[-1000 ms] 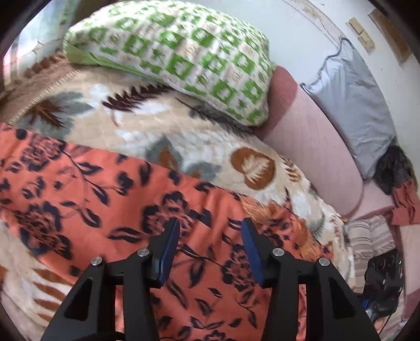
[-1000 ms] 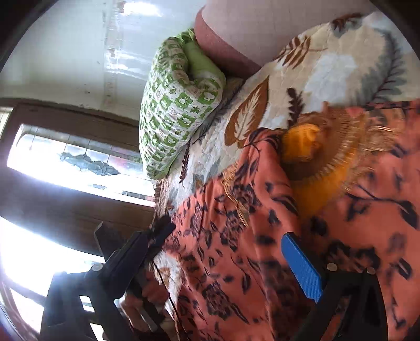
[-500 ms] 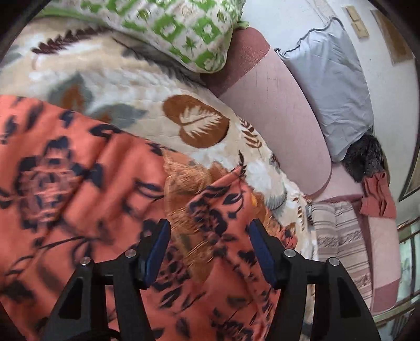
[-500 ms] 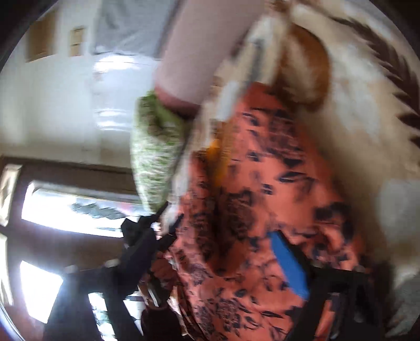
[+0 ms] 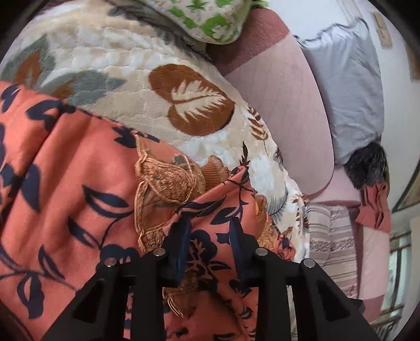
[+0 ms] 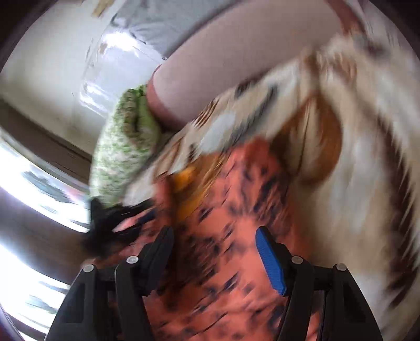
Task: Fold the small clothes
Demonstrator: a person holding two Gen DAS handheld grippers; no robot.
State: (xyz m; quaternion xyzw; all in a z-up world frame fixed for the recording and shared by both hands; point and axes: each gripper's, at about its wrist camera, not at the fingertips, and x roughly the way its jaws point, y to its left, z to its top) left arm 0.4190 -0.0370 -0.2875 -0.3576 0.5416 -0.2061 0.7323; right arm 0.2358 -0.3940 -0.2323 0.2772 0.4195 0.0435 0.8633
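Fabric fills the gap of the left gripper: its two fingers stand fairly near each other with a raised fold of the orange garment between them, pinching it, the cloth bunching up over the tips. Just beyond the tips lies a patch of golden embroidery on the garment, partly tucked under the lifted fold. The rest of the garment, printed with dark blue flowers, spreads to the left over a leaf-patterned blanket. Past the blanket runs a pink bolster, with a green-and-white pillow at the top and a grey pillow to the right. Near the grey pillow sit a dark furry heap and a small rust-coloured cloth.

Right gripper is spread wide, its blue-padded finger and its black finger well apart, with the garment lying beneath the gap; this view is heavily blurred, so contact cannot be judged. Beyond it show the blanket, the pillow, the bolster, and a bright window at left.
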